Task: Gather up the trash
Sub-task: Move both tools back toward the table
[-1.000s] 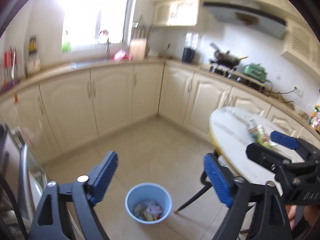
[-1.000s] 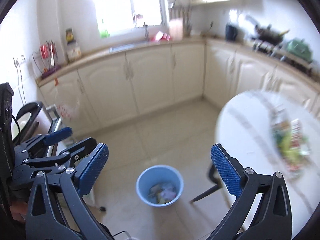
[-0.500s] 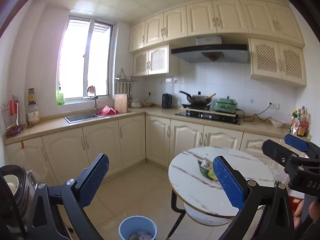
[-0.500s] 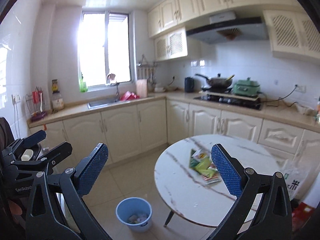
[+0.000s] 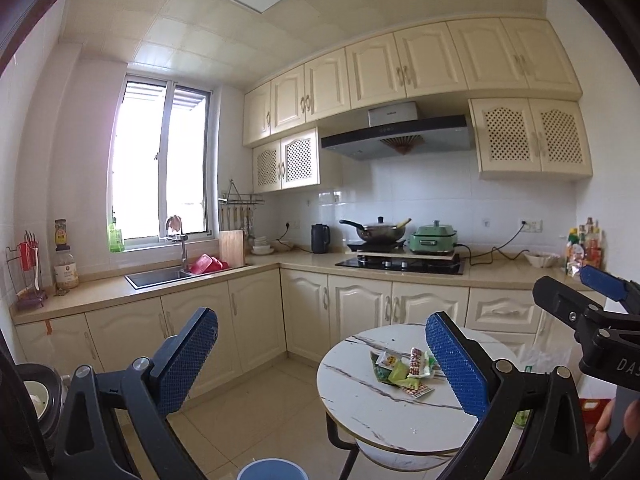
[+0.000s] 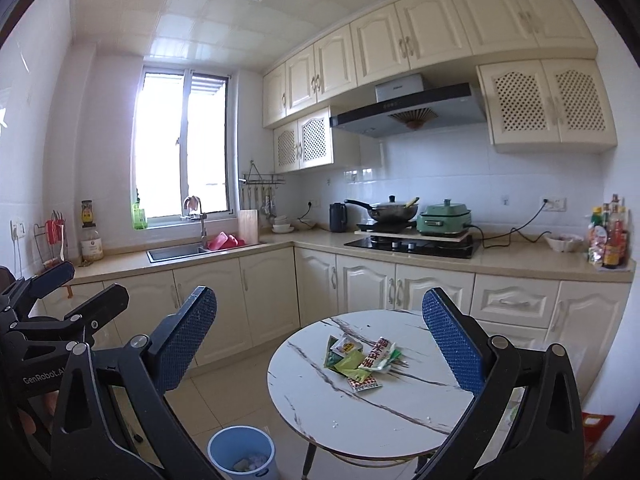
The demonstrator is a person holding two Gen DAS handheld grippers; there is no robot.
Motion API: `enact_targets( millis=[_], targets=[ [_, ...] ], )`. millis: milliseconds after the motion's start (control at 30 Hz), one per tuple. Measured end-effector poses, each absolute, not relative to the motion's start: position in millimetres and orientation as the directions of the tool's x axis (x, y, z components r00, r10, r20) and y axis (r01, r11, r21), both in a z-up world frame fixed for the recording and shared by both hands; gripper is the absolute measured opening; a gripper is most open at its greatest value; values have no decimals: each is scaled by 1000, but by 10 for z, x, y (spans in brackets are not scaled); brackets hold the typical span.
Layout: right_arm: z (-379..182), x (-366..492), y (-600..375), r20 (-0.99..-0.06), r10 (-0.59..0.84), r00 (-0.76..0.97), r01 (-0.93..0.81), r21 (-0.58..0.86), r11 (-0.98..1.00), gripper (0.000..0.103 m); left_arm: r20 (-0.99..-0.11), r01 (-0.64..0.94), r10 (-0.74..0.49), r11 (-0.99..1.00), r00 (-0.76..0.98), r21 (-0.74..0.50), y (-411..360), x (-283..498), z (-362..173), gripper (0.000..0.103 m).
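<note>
A: Where's the trash?
B: Pile of snack wrappers [image 6: 362, 362] around the middle of the round marble table [image 6: 320, 412], slightly toward the far edge. More trash already in the blue bin [image 6: 243, 454] on the floor, just off the table's near-left edge.
A: Claws?
B: Right gripper [image 6: 320, 344] spread wide, nothing between the pads. Held level, short of the table; the wrappers show in the gap between its fingers, nearer the right one, well apart from both. Left gripper [image 5: 322, 364] just finished opening, jaws at full spread, also empty. In its view the wrappers [image 5: 404, 372] sit just beside the right pad [image 5: 456, 364], no contact.
A: Around it?
B: Cream cabinets behind the table, hob with wok [image 6: 390, 210] and green cooker [image 6: 444, 216], sink [image 6: 176, 252] under the window.
</note>
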State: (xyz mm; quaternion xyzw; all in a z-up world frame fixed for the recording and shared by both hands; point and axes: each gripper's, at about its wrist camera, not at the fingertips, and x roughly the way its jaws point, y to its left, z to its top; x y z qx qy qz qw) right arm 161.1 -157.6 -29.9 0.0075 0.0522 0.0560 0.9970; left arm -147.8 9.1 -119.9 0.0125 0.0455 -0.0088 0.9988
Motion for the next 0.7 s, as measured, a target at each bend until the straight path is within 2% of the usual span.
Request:
enact_targets(
  millis=[700],
  targets=[
    [-452, 1758, -1647, -148, 91, 985, -87, 36, 996, 103, -136, 26, -22, 999, 990, 32, -13, -823, -825, 102]
  ],
)
